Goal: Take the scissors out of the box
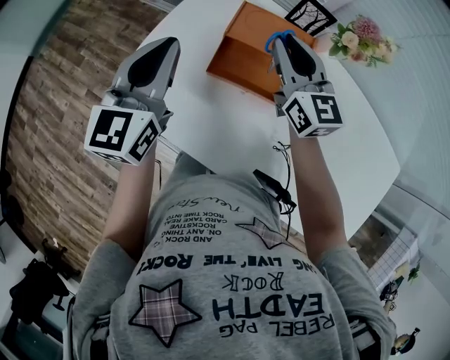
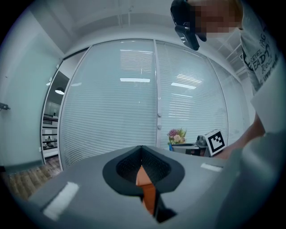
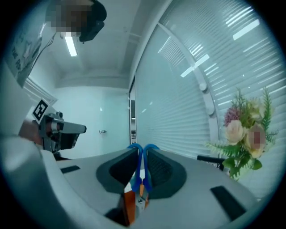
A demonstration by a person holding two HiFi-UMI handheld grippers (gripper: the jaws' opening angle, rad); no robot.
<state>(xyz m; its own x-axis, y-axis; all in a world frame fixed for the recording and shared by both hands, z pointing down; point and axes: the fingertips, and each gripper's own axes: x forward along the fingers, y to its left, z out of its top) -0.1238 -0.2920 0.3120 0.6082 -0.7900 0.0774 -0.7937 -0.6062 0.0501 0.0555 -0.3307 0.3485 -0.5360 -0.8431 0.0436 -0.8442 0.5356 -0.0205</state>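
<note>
My right gripper (image 1: 285,43) is held up over the open orange box (image 1: 242,60) on the white table. It is shut on the blue-handled scissors (image 1: 279,36). In the right gripper view the two blue handle loops (image 3: 142,172) are pinched between the dark pads, and they reach just past the gripper tips (image 3: 142,154). My left gripper (image 1: 167,46) hovers left of the box over the table. Its jaws meet at the tips (image 2: 142,150) with nothing between them. An orange patch of the box (image 2: 147,190) shows through the gap lower down.
The white round table (image 1: 211,119) ends close to my body, with wooden floor (image 1: 49,105) to the left. A bunch of flowers (image 1: 362,36) and a black-framed picture (image 1: 309,15) stand behind the box. A glass wall with blinds (image 2: 134,98) lies beyond.
</note>
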